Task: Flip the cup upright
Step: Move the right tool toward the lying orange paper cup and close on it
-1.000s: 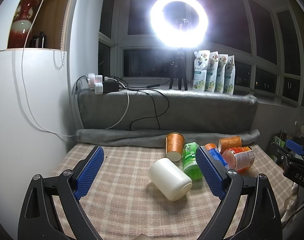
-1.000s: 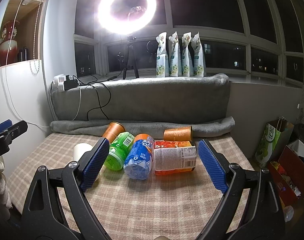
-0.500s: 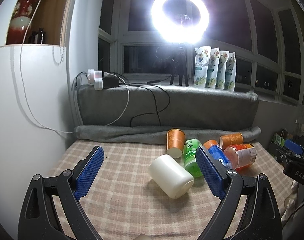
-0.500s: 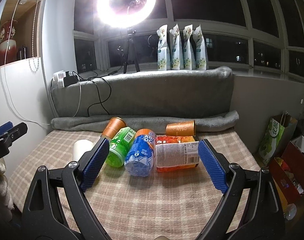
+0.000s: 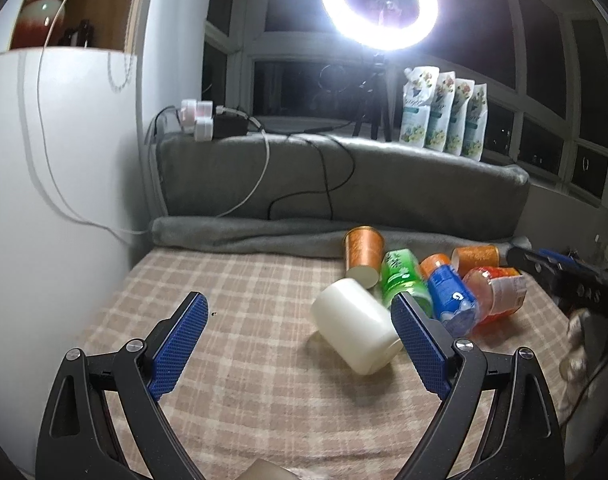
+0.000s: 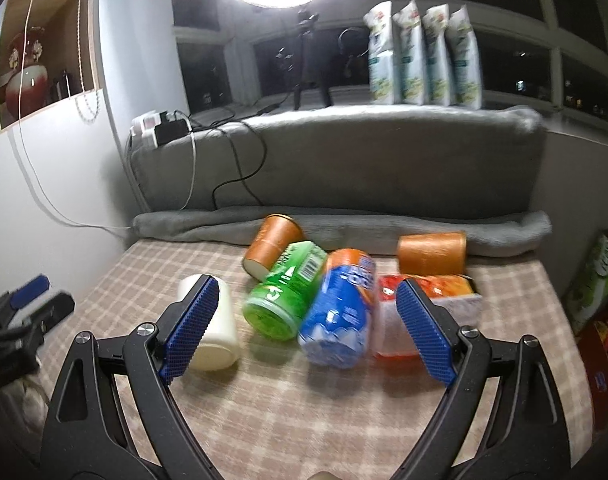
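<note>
A white cup (image 5: 354, 326) lies on its side on the checked tablecloth (image 5: 244, 300), just left of my left gripper's right finger. It also shows in the right wrist view (image 6: 216, 326), partly behind that gripper's left finger. Two orange cups lie on their sides further back: one (image 5: 362, 250) (image 6: 272, 246) beside a green bottle (image 5: 404, 278) (image 6: 288, 296), the other (image 5: 474, 258) (image 6: 432, 254) at the right. My left gripper (image 5: 300, 318) is open and empty above the cloth. My right gripper (image 6: 306, 308) is open and empty, in front of the bottles.
A blue bottle (image 6: 340, 308) and a red-orange bottle (image 6: 436, 300) lie beside the green one. A rolled grey blanket (image 6: 344, 226) edges the table's back. A white wall (image 5: 44, 200) stands at the left. Bags (image 6: 596, 280) sit off the right edge.
Both grippers have moved forward and down toward the table; the cups and bottles look larger and nearer. The jaws stay open. Nothing on the table has moved.
</note>
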Motion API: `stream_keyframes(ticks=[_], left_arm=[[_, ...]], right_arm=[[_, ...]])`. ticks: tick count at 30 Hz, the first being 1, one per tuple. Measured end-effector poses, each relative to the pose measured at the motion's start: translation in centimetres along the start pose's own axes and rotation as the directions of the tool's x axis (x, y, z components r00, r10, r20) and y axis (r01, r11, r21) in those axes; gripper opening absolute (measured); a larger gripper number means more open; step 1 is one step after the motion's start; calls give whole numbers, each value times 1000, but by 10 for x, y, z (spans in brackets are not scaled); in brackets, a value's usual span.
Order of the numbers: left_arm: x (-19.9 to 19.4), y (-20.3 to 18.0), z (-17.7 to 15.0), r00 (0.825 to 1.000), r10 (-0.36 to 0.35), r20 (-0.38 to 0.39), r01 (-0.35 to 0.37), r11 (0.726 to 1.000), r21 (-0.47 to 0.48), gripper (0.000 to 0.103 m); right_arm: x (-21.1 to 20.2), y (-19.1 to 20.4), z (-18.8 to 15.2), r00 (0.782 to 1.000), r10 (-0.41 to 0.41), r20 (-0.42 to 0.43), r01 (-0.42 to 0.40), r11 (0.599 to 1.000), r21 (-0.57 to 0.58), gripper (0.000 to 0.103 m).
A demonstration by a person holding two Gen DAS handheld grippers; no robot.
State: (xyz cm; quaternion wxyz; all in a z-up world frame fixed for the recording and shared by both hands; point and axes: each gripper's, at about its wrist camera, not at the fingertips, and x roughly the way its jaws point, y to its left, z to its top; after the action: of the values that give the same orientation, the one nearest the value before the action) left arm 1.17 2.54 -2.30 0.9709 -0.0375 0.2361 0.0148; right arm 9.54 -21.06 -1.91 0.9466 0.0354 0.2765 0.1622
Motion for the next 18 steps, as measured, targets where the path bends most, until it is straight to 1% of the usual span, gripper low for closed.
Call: stream_keyframes(ticks=[5, 8, 10, 12, 14, 18], left_arm=[[8, 14, -8, 999, 8, -41, -8, 1000, -20, 93], [12, 22, -12, 998, 16, -58, -18, 999, -33, 93], [14, 28, -15, 997, 22, -70, -25, 999, -42, 93], [16, 33, -17, 997, 27, -79, -31, 998, -50, 93], [16, 38, -20, 996, 33, -86, -38, 998, -59, 93], [19, 45, -25, 994, 42, -105, -50, 996, -70, 93]], right_arm=[[44, -1, 20, 992, 83, -98, -78, 995, 58, 92], [70, -1, 32, 983, 113, -148, -101, 991, 89, 92], [88, 0, 40, 971, 147, -188, -126, 984, 123, 92], [108, 0, 47, 954, 188, -233, -150, 974, 170, 92], [125, 1, 55, 941, 212, -265, -161, 967, 200, 92], [164, 10, 72, 918, 210, -336, -148, 968, 201, 92]])
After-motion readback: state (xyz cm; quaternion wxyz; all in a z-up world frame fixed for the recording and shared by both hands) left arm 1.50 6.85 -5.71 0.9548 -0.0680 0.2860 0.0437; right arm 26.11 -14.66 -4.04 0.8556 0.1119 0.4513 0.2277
